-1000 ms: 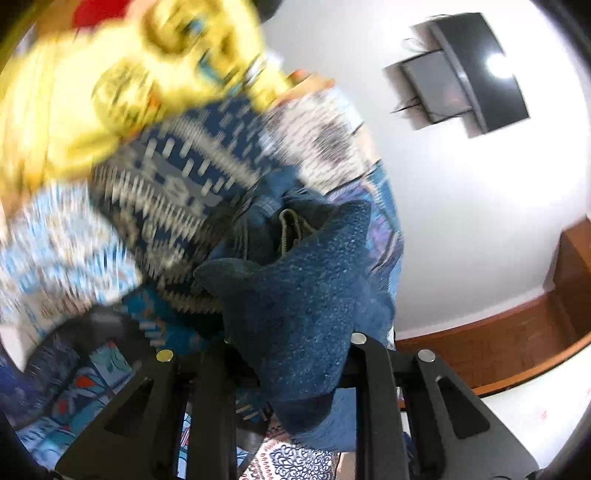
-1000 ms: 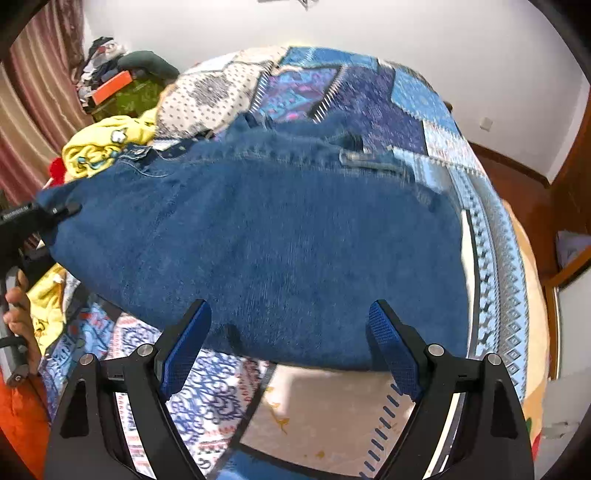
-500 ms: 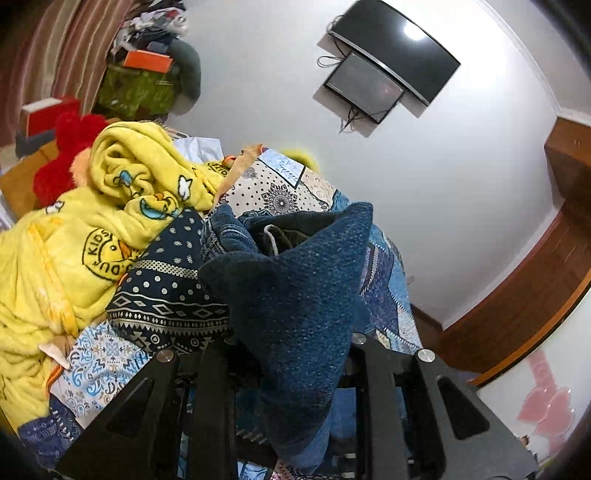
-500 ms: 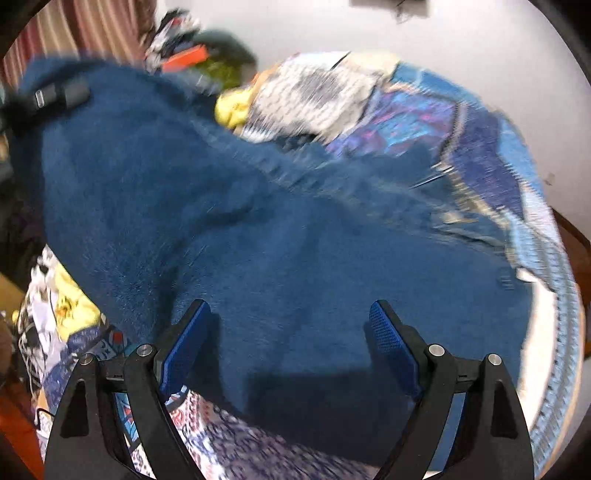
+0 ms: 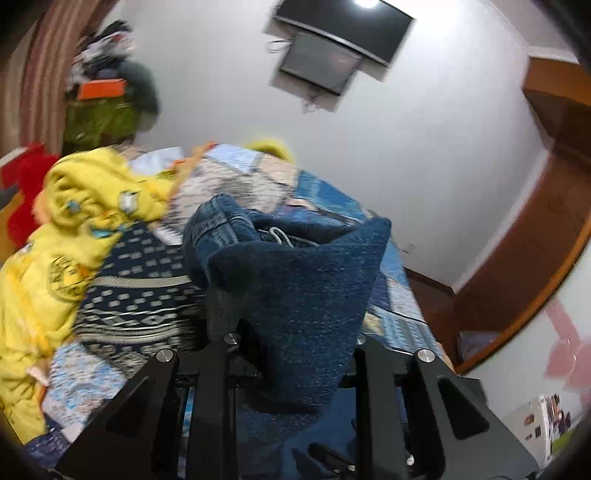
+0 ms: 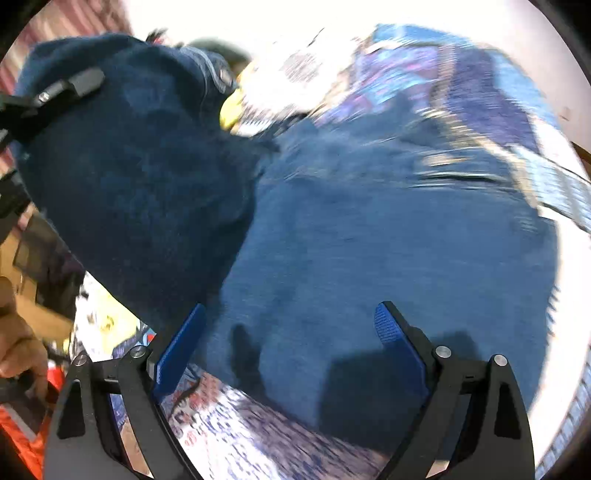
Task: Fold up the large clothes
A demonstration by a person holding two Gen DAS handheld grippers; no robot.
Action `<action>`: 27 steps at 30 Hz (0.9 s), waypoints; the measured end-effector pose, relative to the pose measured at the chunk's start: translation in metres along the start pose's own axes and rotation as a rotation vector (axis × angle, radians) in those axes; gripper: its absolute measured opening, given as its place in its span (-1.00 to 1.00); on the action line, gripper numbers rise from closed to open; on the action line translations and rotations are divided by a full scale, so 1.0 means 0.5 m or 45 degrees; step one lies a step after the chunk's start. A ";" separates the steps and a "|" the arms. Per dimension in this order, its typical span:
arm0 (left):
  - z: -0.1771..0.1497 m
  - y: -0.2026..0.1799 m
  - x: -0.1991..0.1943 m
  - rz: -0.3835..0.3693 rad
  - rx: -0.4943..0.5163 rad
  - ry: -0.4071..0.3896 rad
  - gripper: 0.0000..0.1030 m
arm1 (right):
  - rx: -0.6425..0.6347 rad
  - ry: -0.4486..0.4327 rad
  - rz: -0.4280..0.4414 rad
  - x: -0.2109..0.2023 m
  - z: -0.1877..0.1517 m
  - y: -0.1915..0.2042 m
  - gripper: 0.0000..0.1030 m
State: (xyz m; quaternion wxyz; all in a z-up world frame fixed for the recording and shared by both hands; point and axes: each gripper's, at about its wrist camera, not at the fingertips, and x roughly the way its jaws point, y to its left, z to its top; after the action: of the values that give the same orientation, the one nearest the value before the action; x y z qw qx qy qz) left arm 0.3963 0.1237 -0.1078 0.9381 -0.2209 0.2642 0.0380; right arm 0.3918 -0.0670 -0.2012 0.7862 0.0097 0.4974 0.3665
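Pinching a bunched fold of the blue jeans (image 5: pixel 306 295), the left hand-held gripper (image 5: pixel 295 339) holds that denim raised in front of its fingers. The right hand-held gripper (image 6: pixel 291 332) stands with its blue pads (image 6: pixel 395 332) spread apart, the jeans (image 6: pixel 351 229) lying just ahead across the patchwork bed (image 6: pixel 498 92). Left of the left hand-held gripper lies a yellow blanket (image 5: pixel 74 240); beyond, a wall television (image 5: pixel 343 33).

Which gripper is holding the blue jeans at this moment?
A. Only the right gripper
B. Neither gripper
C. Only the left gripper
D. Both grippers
C: the left gripper is clamped on a bunch of the blue jeans, while the right gripper stands wide open, with the denim lying apart from its blue pads.
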 end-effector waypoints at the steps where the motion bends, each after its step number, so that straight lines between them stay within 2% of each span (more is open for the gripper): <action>1: -0.001 -0.026 0.006 -0.018 0.022 0.004 -0.59 | 0.032 -0.047 -0.025 -0.032 -0.008 -0.021 0.77; 6: -0.047 -0.187 0.055 -0.132 0.199 0.066 -0.59 | 0.201 -0.181 -0.176 -0.157 -0.065 -0.125 0.78; 8: -0.090 -0.243 0.090 -0.185 0.266 0.141 -0.59 | 0.271 -0.209 -0.198 -0.184 -0.074 -0.165 0.78; 10: -0.150 -0.290 0.134 -0.203 0.345 0.257 -0.59 | 0.372 -0.222 -0.191 -0.209 -0.099 -0.206 0.78; 13: -0.239 -0.321 0.188 -0.217 0.418 0.432 -0.59 | 0.485 -0.216 -0.228 -0.236 -0.143 -0.262 0.78; 15: -0.286 -0.329 0.206 -0.222 0.477 0.514 -0.59 | 0.535 -0.232 -0.249 -0.252 -0.173 -0.286 0.78; 19: -0.336 -0.330 0.205 -0.226 0.578 0.574 -0.58 | 0.609 -0.242 -0.264 -0.274 -0.215 -0.321 0.78; 20: -0.337 -0.331 0.201 -0.230 0.604 0.585 -0.53 | 0.616 -0.245 -0.277 -0.278 -0.222 -0.324 0.78; 22: -0.336 -0.333 0.188 -0.256 0.618 0.624 -0.32 | 0.612 -0.246 -0.300 -0.287 -0.227 -0.321 0.78; 24: -0.333 -0.332 0.172 -0.318 0.617 0.684 -0.01 | 0.605 -0.253 -0.299 -0.304 -0.239 -0.324 0.78; 27: -0.324 -0.336 0.135 -0.350 0.657 0.691 0.10 | 0.574 -0.283 -0.299 -0.330 -0.238 -0.307 0.78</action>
State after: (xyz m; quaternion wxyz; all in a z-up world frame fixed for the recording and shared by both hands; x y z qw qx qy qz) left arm 0.4084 -0.1012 -0.1999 0.8552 -0.0134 0.4714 -0.2151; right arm 0.3458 -0.3177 -0.1917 0.8511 0.1671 0.4747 0.1496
